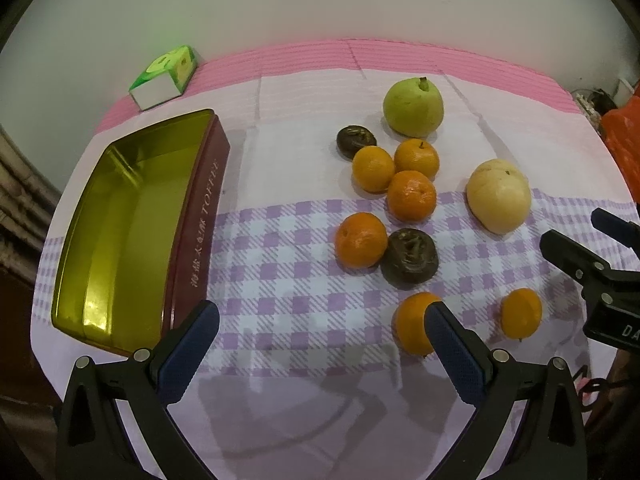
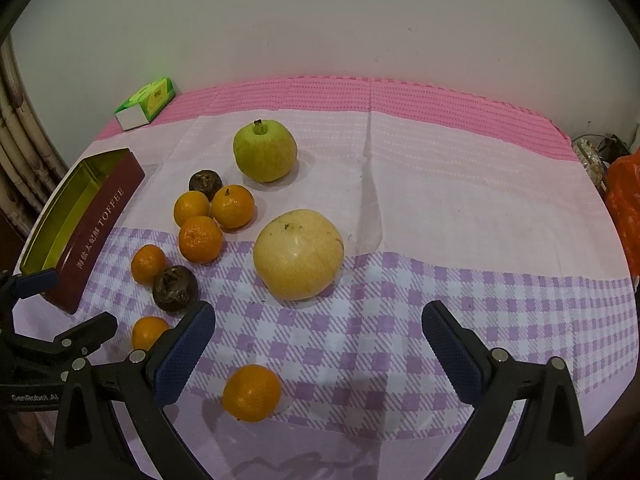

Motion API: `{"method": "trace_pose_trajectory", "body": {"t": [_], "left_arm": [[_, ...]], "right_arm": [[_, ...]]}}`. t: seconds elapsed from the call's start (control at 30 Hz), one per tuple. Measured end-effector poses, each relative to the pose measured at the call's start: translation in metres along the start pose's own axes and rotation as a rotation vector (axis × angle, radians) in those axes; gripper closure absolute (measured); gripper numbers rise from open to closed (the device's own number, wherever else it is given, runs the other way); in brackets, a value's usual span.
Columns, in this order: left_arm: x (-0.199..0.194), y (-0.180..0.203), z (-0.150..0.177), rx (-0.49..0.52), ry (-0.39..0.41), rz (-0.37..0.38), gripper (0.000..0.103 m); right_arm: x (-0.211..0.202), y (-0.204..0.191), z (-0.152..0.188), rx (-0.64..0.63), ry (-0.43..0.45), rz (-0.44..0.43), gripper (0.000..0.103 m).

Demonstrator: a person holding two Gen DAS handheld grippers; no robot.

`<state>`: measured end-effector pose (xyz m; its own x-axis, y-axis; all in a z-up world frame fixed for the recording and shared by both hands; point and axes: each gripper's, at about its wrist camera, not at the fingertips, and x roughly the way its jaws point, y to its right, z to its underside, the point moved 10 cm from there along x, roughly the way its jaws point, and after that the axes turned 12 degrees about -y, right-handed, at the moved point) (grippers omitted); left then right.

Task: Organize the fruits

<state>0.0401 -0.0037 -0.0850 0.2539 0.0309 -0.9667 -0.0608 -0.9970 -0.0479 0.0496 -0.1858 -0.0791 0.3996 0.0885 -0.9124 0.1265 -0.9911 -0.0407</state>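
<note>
Nothing is yet sorted: the gold-lined rectangular maroon toffee tin [image 1: 120, 216] sits empty (left side), all fruits, e.g. the pale yellow round melon [image 2: 298, 254], lie on the checked purple-and-pink tablecloth [image 2: 440, 220]; the left gripper [image 1: 320, 336] and right gripper [image 2: 318, 338] are spread, holding nothing.

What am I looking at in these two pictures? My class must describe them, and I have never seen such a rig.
A person holds two clamp-like grippers, each carrying a camera that looks along its fingers. One picture comes from the left gripper, the other from the right gripper. Both are open and hold nothing. On the checked tablecloth lie six oranges, two dark brown fruits, a green pear and a pale yellow fruit. An empty toffee tin waits at the left, a green box behind it.
</note>
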Motion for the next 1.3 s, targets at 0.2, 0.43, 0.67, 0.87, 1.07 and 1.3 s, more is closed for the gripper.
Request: {"method": "trace_pose_trajectory", "body": {"t": [0.2,0.43,0.67,0.87,1.07,1.3], "left_arm": [[0.001,-0.005,0.001,-0.016,-0.004,-0.010,0.002],[0.003,-0.007,0.002,-0.019,-0.007,-0.022,0.002],[0.005,-0.008,0.002,-0.017,-0.016,-0.029,0.002],[0.008,-0.010,0.003,-0.019,-0.023,-0.030,0.002],[0.009,-0.010,0.004,-0.016,-0.027,-0.034,0.002],[0.011,-0.011,0.005,-0.021,-0.032,-0.033,0.002]], "right_arm": [[-0.001,-0.002,0.000,-0.006,0.000,0.004,0.000],[0.001,-0.004,0.001,-0.013,-0.002,0.003,0.000],[0.001,-0.005,0.003,-0.010,-0.004,0.001,0.000],[0.002,-0.006,0.003,-0.016,-0.005,0.000,0.000],[0.001,-0.006,0.004,-0.016,-0.006,0.000,0.001],[0.001,-0.008,0.006,-0.020,-0.006,-0.001,0.001]]}}
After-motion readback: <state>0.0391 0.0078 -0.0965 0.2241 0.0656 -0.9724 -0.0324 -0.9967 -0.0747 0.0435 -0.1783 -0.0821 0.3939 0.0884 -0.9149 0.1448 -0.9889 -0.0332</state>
